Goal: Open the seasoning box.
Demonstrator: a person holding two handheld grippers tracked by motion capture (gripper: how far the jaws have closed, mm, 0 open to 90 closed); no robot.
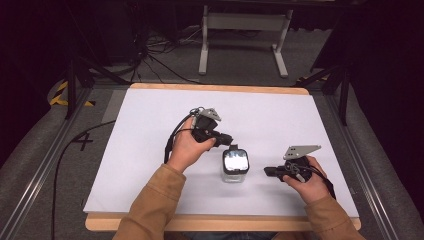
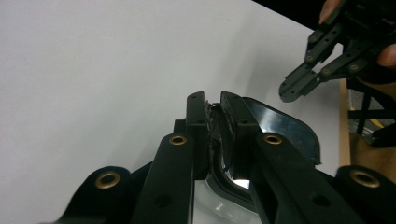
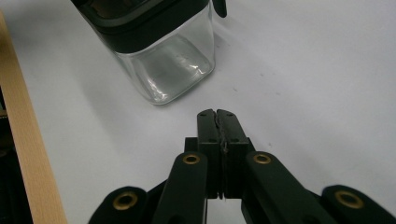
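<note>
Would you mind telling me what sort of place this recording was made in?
Probably a lab or studio recording bay: a white-covered wooden table between metal rails, dark curtained surroundings, loose black cables on grey floor, and a white metal stand.

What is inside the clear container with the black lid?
The container looks empty through its clear walls in the right gripper view; only the white table shows through. The black lid covers its upper part, so that portion is hidden.

The left gripper [image 2: 214, 105] hid most of the jar's black lid [image 2: 280, 123]. Beyond the right gripper [image 3: 217, 114], the jar [image 3: 163, 65] was cut off on top.
</note>
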